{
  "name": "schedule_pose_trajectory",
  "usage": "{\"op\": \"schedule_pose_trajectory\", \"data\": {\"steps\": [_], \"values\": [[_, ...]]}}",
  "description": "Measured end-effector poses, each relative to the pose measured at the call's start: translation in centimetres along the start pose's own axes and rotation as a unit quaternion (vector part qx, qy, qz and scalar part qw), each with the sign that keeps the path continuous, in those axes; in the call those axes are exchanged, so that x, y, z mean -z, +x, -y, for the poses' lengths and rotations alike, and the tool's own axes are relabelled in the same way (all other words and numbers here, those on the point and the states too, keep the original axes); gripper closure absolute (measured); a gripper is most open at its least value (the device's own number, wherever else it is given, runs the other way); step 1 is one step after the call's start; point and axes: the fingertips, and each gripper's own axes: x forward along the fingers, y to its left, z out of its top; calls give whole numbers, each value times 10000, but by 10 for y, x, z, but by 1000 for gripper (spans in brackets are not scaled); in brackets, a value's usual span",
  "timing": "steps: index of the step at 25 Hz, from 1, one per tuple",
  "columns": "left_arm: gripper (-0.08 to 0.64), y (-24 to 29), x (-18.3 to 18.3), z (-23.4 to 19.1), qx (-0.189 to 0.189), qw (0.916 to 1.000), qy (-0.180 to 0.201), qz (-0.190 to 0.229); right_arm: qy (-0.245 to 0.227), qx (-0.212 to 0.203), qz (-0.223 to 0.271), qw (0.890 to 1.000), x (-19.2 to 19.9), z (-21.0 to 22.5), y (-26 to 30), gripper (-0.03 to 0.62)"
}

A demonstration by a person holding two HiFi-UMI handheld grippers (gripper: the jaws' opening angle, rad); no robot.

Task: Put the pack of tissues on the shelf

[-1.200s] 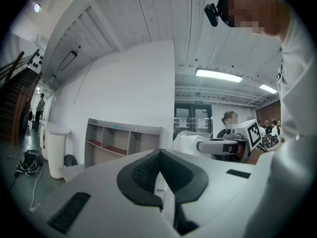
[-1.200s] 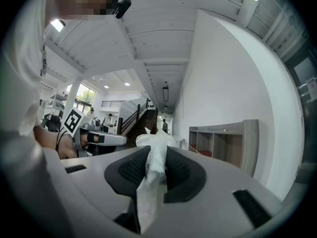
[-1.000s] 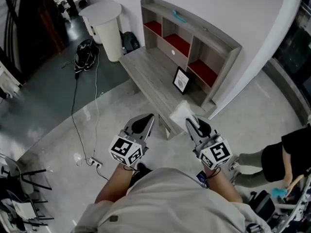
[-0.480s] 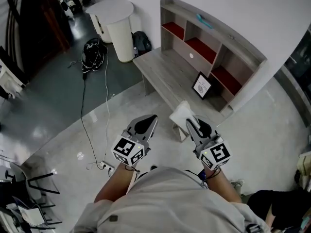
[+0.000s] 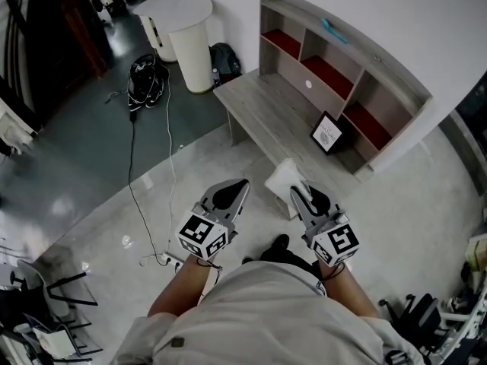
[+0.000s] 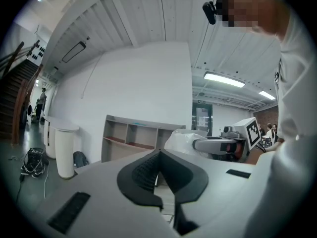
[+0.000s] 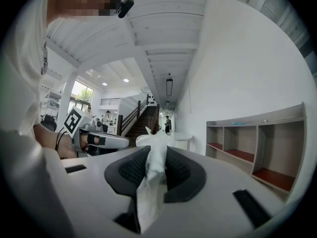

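Now | right gripper (image 5: 300, 195) clamps pack of tissues (image 5: 282, 178) | framed sign (image 5: 327, 133) illegible

Room setting: white wall (image 5: 426, 21), glossy grey floor (image 5: 84, 219), round white table (image 5: 190, 52), trailing black cable (image 5: 130, 158), staircase (image 7: 141, 120) beyond.

**Q:** What stands on the worktop (image 5: 266, 109) ahead of me?

**A:** One small framed card (image 5: 327, 133), propped upright towards its right end.

**Q:** And to the left of it?

**A:** A white round pedestal (image 5: 194, 52), with a black backpack (image 5: 224, 58) on the floor just beside it. Further left, a black bundle of gear (image 5: 144, 78) lies on the dark floor. A cable (image 5: 130, 175) runs from there to a power strip (image 5: 166, 261) on the pale floor close to me.
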Motion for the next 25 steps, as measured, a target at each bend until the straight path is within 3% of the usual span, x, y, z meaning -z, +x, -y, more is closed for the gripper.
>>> {"op": "schedule_pose_trajectory", "data": {"steps": [10, 18, 25], "values": [[546, 34, 4, -43, -55, 9999, 46, -122, 86, -118, 66, 9999, 7, 36, 53, 499], [546, 100, -4, -80, 23, 9999, 26, -113, 54, -82, 73, 9999, 5, 97, 95, 499], [546, 178, -14, -87, 269, 9996, 35, -106, -1, 149, 71, 9999, 3, 169, 101, 499]]}}
